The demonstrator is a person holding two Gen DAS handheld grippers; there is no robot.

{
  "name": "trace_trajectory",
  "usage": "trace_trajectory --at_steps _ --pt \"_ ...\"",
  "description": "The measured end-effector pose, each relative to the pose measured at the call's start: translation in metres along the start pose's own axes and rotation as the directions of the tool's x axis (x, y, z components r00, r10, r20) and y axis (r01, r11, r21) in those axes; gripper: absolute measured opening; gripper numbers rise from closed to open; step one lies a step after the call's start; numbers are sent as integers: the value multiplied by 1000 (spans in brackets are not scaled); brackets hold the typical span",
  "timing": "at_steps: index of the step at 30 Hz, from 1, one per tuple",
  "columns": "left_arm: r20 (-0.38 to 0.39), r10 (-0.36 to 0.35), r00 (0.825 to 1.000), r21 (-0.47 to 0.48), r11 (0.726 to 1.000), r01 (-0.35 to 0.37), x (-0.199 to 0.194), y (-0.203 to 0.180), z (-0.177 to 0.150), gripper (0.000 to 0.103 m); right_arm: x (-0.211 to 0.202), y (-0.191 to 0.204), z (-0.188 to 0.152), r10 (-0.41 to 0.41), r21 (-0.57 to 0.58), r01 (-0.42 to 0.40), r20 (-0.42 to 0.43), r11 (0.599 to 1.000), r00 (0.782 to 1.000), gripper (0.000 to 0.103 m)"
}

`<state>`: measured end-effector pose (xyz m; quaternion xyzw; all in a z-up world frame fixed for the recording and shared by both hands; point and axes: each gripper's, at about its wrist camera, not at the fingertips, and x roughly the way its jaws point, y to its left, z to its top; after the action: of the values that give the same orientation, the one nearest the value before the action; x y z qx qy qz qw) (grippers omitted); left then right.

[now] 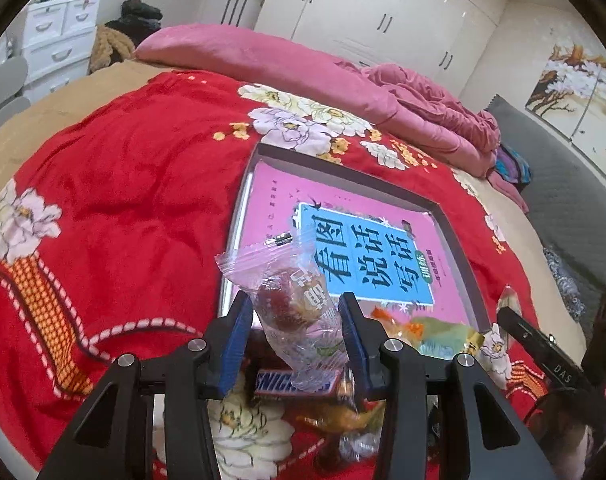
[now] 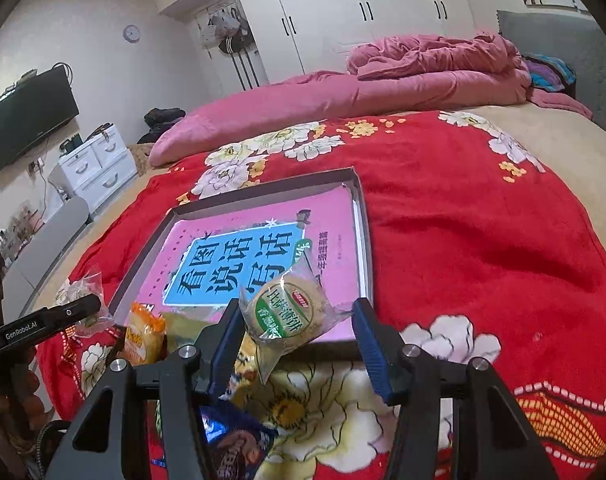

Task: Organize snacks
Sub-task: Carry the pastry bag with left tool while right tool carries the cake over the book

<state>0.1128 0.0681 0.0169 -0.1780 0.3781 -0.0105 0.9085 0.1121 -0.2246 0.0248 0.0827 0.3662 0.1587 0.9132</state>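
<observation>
Both tongs loaded, tray just ahead.

My left tongs (image 1: 295, 320) are clenched on a clear-wrapped red candy (image 1: 287, 300), held up over the near-left corner of the shallow tray (image 1: 343, 164); my right tongs (image 2: 299, 328) seem to pinch a round biscuit packet (image 2: 287, 312) by its wrapper against the left finger (the right finger stands clear of it), just above the tray's near edge. I judge this the carrying step: next, ease each forward over the pink book (image 2: 263, 232) lying in the tray, then release. Below the left tongs a Snickers bar (image 1: 291, 384) and loose sweets wait on the red blanket (image 1: 123, 200); an orange packet (image 2: 143, 332) sits left of the right tongs, crowding the tray's rim.
</observation>
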Motion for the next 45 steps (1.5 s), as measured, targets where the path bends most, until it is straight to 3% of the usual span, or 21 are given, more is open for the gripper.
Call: trace_trajectory --at_steps 23,45 --pt "-58 29 998 105 994 -23 57 -5 21 45 52 -2 15 -57 -27 55 -93 998 994 55" --pt "-85 23 996 123 992 -12 58 -8 16 46 59 4 10 -121 -82 111 -135 990 983 56"
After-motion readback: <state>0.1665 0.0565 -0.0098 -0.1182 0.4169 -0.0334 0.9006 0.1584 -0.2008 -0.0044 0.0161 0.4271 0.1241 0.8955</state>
